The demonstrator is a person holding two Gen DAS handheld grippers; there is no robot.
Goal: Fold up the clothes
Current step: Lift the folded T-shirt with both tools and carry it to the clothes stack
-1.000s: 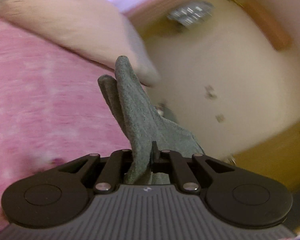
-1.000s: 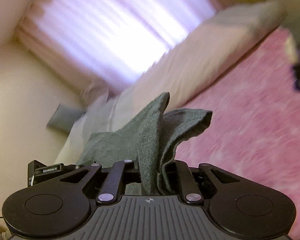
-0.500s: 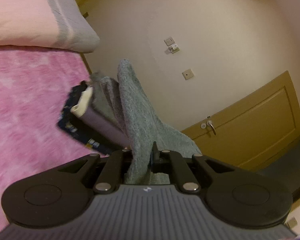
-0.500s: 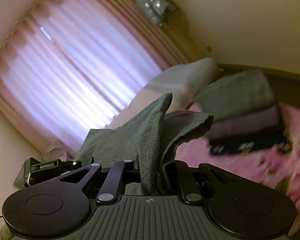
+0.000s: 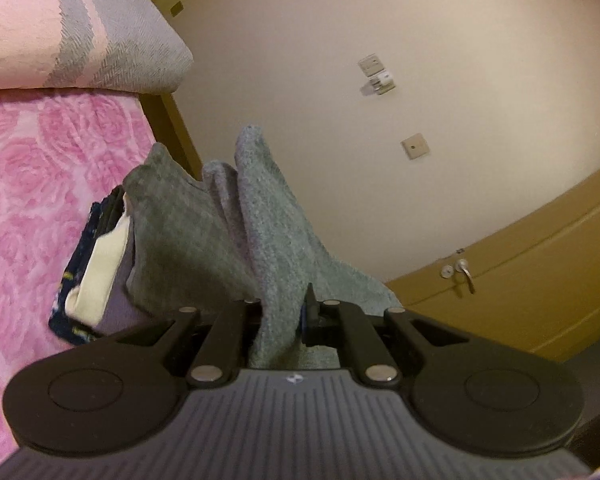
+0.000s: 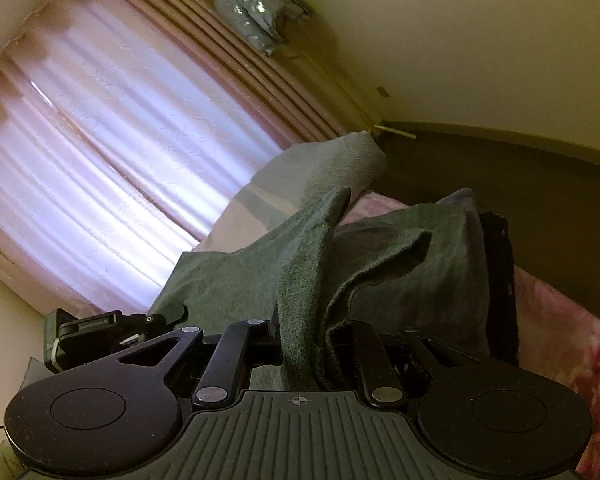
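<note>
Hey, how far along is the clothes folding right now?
Done: a stack of folded clothes already sits on the pink bedspread. In hand: the left gripper and right gripper each have their jaws shut on the grey garment, held up by the stack. Left: laying it down on the stack and releasing.

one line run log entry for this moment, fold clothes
left gripper: shut on grey garment | right gripper: shut on grey garment | folded stack: on pink bedspread

Bed with pink rose-patterned cover [image 5: 40, 184]. Pink-and-grey pillow [image 5: 72, 28] lies at its head. Stack of folded clothes [image 5: 100, 264] rests near the edge.
</note>
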